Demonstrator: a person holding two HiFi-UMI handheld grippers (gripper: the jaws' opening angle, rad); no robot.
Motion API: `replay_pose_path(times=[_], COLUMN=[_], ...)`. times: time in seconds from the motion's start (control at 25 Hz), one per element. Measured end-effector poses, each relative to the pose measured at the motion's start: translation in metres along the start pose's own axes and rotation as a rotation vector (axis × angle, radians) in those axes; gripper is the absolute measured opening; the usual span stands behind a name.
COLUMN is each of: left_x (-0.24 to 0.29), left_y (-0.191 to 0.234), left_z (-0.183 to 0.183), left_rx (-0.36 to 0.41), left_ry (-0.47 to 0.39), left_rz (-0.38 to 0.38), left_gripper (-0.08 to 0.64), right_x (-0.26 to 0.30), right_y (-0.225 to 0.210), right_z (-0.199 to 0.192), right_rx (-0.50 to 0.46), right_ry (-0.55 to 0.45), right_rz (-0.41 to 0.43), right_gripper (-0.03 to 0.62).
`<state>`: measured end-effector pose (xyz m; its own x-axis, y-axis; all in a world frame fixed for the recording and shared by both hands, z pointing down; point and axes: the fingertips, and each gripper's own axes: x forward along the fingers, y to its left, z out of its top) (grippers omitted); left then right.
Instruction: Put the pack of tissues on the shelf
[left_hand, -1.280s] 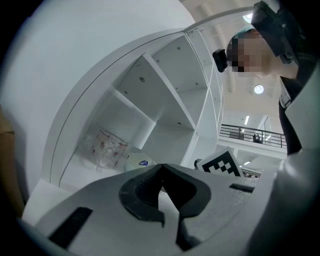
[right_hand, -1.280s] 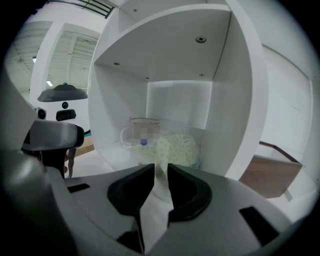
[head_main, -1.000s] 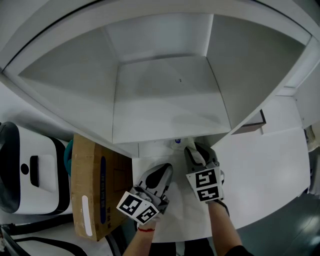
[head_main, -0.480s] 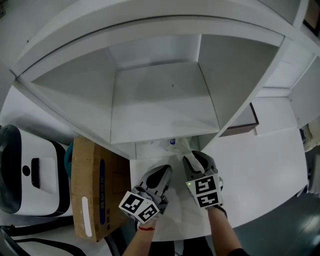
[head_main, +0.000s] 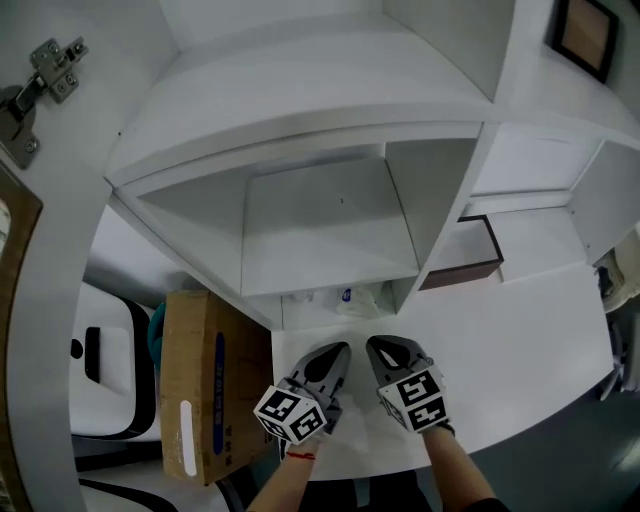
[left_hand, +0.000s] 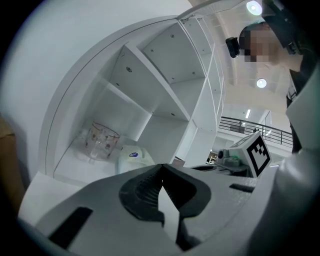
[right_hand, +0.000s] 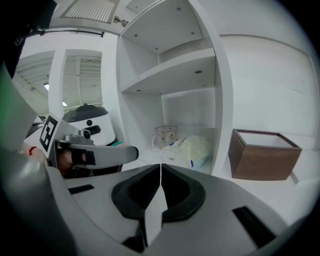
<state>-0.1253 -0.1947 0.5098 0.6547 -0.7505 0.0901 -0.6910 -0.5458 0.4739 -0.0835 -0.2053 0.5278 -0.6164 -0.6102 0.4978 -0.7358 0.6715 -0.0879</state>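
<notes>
The pack of tissues (head_main: 360, 298), pale with a blue label, lies in the lowest compartment of the white shelf (head_main: 330, 215), just beside a clear glass cup (right_hand: 166, 135). It also shows in the left gripper view as a soft pack (left_hand: 132, 156) to the right of that cup (left_hand: 102, 141). My right gripper (head_main: 375, 345) hovers over the table in front of the compartment. Its jaws have just been closing and meet with nothing between them (right_hand: 160, 167). My left gripper (head_main: 340, 350) sits next to it, also shut and empty (left_hand: 161, 172).
A brown wooden box (head_main: 465, 255) stands on the white table (head_main: 520, 350) right of the shelf. A cardboard box (head_main: 205, 380) and a white machine (head_main: 105, 370) stand at the left. The upper shelf compartments hold nothing.
My right gripper has drawn back from the shelf opening toward the table's front, leaving the tissue pack inside. The head view has tilted up. The left gripper kept its place.
</notes>
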Motion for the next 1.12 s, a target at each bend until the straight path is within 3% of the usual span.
replay_pose_path(times=[0.48,1.12], left_x=[-0.001,-0.02], left_y=[-0.054,-0.094], left_z=[0.013,0.071], left_rx=[0.057,0.093], left_ry=[0.065,0.004], left_rz=[-0.085,-0.111], left_gripper=[0.005,0.005], right_x=[-0.046,-0.1], right_y=[0.025,0.047], right_z=[0.023,0.075], right_rx=[-0.001,0.013], right_ry=[-0.002,-0.088], right_rz=[0.082,0.133], right_gripper=[0.005,0.003])
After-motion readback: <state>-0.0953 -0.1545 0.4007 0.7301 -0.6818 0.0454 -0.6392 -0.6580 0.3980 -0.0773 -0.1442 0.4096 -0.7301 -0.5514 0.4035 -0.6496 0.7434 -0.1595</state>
